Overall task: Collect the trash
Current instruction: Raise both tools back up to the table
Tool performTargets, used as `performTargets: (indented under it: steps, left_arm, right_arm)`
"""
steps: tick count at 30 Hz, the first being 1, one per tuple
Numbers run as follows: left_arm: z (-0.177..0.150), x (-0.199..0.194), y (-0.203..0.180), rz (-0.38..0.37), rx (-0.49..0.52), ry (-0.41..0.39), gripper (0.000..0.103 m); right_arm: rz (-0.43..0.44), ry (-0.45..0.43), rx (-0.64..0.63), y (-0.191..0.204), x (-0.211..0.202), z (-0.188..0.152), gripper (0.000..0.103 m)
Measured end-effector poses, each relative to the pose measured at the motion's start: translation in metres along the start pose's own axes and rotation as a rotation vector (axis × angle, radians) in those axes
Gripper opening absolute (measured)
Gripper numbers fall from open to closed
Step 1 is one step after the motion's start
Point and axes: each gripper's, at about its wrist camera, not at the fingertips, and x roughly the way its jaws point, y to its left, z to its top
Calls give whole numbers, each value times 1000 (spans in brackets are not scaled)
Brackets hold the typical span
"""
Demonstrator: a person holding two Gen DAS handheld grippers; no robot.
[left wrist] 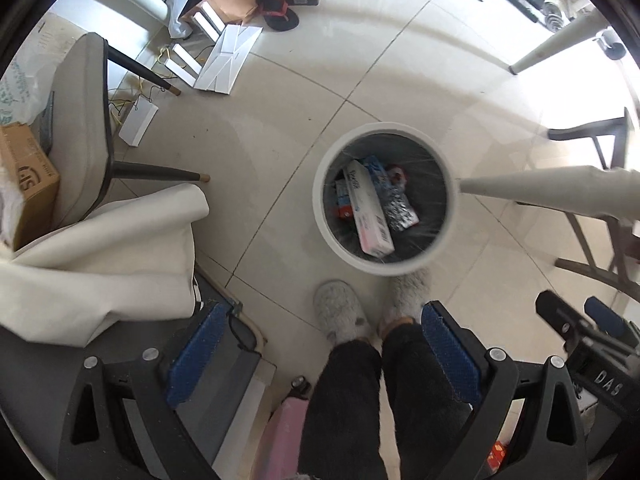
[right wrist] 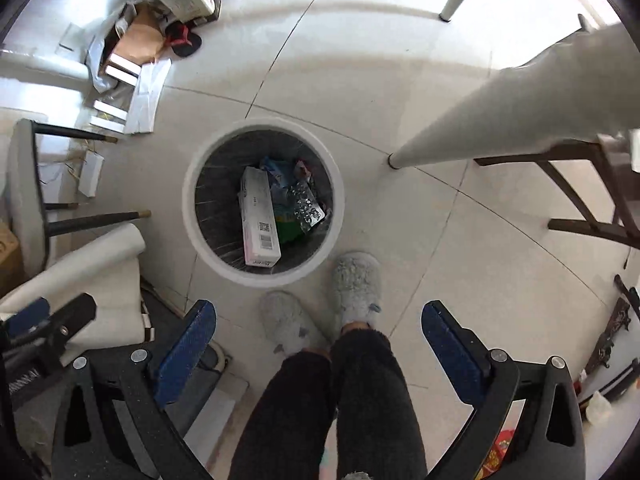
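Below your left gripper (left wrist: pixel 320 344), in the left wrist view, the floor shows between two widely spread blue pads (left wrist: pixel 196 354) — nothing is held or touched. You are looking straight down at a round white bin (left wrist: pixel 326 216) with a dark liner. The trash lies inside it: a long white and pink box (left wrist: pixel 370 216) slanting across the middle, a silvery blister pack (left wrist: pixel 400 210) just beside it, and blue packaging (left wrist: pixel 376 166) behind. Your grey fluffy slippers (left wrist: pixel 340 314) stand right at the bin's near rim, and a pale table leg (left wrist: pixel 540 192) reaches in from the right toward the bin's edge. A grey chair (left wrist: pixel 80 120) stands at the left, with white cloth (left wrist: pixel 100 252) below it.

From the right wrist view, your right gripper (right wrist: pixel 318 350) also stands wide apart and empty — its blue pads (right wrist: pixel 186 354) frame your slippers (right wrist: pixel 356 284) and dark trouser legs (right wrist: pixel 332 412). The bin (right wrist: pixel 192 216) sits up and left of centre, with the same box (right wrist: pixel 260 220) lying lengthwise in it and the blister pack (right wrist: pixel 308 206) to its right. The table leg (right wrist: pixel 500 116) comes down on the floor to the bin's right, apart from it.
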Motion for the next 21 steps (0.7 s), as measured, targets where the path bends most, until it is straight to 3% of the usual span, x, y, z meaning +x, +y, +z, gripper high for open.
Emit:
performTargets:
  steps: [12, 21]
  left_arm:
    - [-43, -135, -10, -30, 40, -73, 100]
    - [-57, -238, -16, -22, 49, -221, 100]
  right_arm:
    - [20, -67, -28, -3, -168, -45, 103]
    - [96, -155, -16, -13, -293, -63, 103]
